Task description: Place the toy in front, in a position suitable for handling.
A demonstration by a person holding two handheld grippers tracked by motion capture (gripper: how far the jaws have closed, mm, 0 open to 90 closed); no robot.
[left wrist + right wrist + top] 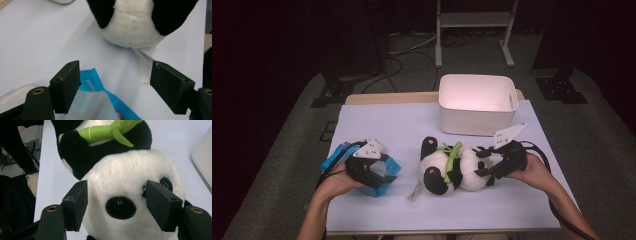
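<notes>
Grasp stage: right hand-held gripper (484, 161) spread wide around panda plush (452, 168) head, not yet pinching; left hand-held gripper (388, 170) released over blue packet (384, 186). Next: clench, lift toward white bin (477, 104).

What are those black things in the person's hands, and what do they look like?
Each hand holds a black tool: left tool, right tool. Each ends in two blocky black jaws with brass-ringed holes at their bases, carries a grey three-cornered plate on top and trails a black cable. The forearms are bare, no sleeves.

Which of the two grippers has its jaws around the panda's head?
The right gripper: its open jaws flank the plush panda's head. The left gripper hovers over the blue packet, with the panda ahead of it.
</notes>
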